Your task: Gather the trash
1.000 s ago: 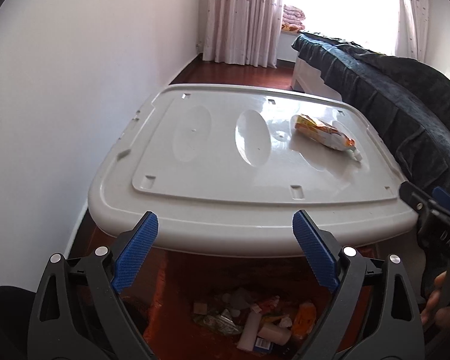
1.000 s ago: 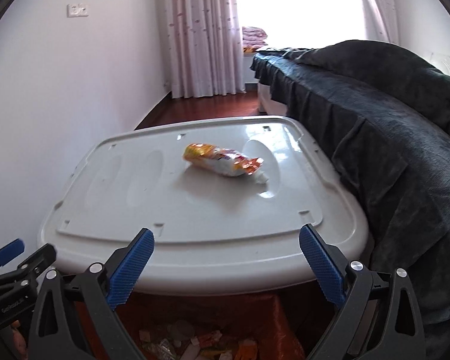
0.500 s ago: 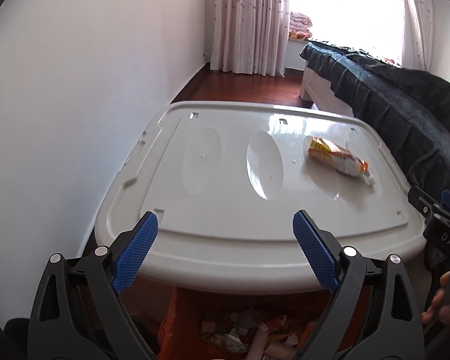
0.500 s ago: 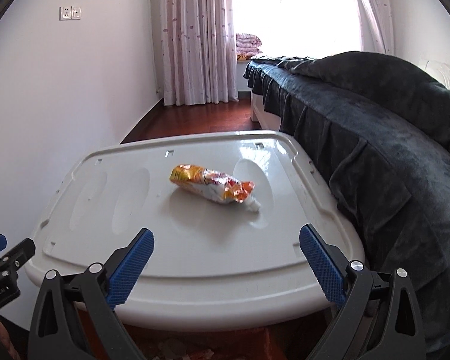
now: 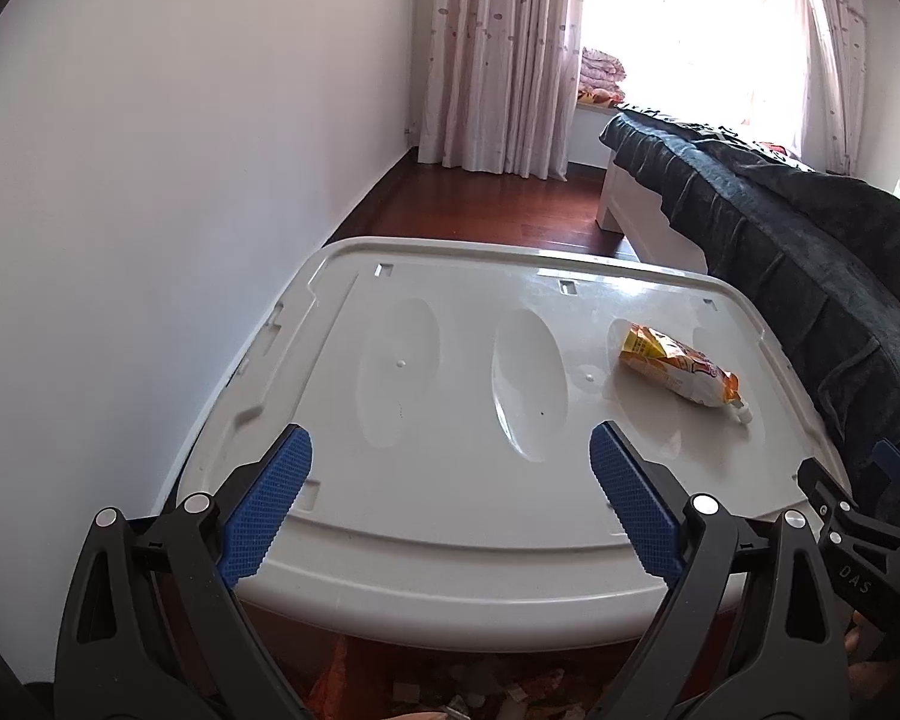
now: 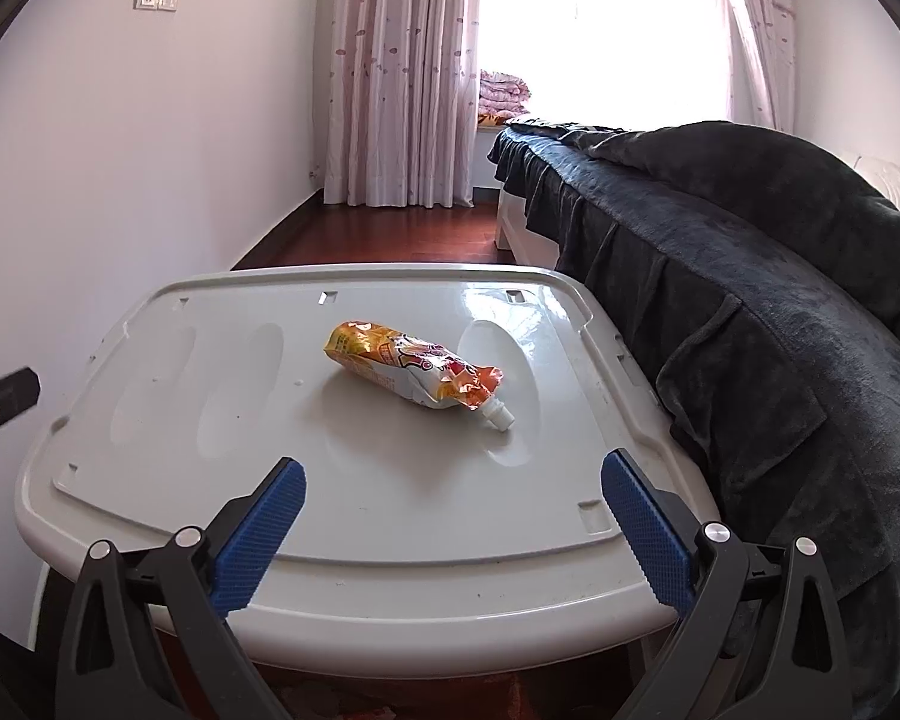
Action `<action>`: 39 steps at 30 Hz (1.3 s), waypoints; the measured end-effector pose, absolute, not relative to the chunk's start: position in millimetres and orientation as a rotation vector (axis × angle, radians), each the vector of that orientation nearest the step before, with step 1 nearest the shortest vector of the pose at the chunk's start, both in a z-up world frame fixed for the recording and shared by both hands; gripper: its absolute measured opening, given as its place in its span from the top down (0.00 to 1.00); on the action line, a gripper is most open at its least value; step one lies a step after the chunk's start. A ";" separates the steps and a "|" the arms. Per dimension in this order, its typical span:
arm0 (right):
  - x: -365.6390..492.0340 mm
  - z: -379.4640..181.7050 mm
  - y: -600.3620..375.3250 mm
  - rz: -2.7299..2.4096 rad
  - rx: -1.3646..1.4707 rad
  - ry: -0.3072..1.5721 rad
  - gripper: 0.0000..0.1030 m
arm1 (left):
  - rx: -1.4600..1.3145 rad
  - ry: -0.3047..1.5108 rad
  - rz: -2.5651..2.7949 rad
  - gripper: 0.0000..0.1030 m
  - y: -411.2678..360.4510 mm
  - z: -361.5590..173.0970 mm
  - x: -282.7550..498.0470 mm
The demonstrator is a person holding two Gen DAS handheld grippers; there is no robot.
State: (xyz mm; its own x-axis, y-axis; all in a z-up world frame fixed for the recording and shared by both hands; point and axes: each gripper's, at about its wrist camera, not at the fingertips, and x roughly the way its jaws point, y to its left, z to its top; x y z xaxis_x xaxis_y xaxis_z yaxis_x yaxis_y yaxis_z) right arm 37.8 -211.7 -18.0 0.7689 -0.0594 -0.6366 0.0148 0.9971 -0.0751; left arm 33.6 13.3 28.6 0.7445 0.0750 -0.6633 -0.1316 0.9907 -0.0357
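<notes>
- We hold the left gripper (image 5: 450, 456) released, jaws wide apart and empty, above the near edge of the white lid (image 5: 450, 540).
- We hold the right gripper (image 6: 453, 489) likewise spread and empty; in its view, the orange drink pouch (image 6: 414, 369) lies flat at frame centre, spout toward the lower right.
- Compared with one second ago, both views sit higher: more lid fills the frame, and the trash pile (image 5: 480, 696) shrinks to the bottom edge.
- The dark blanket (image 6: 750, 276) fills the right.
</notes>
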 end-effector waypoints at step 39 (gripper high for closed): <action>45.4 -38.0 -197.4 -0.018 -0.125 0.723 0.05 | -0.085 0.766 0.130 0.11 28.2 8.8 69.8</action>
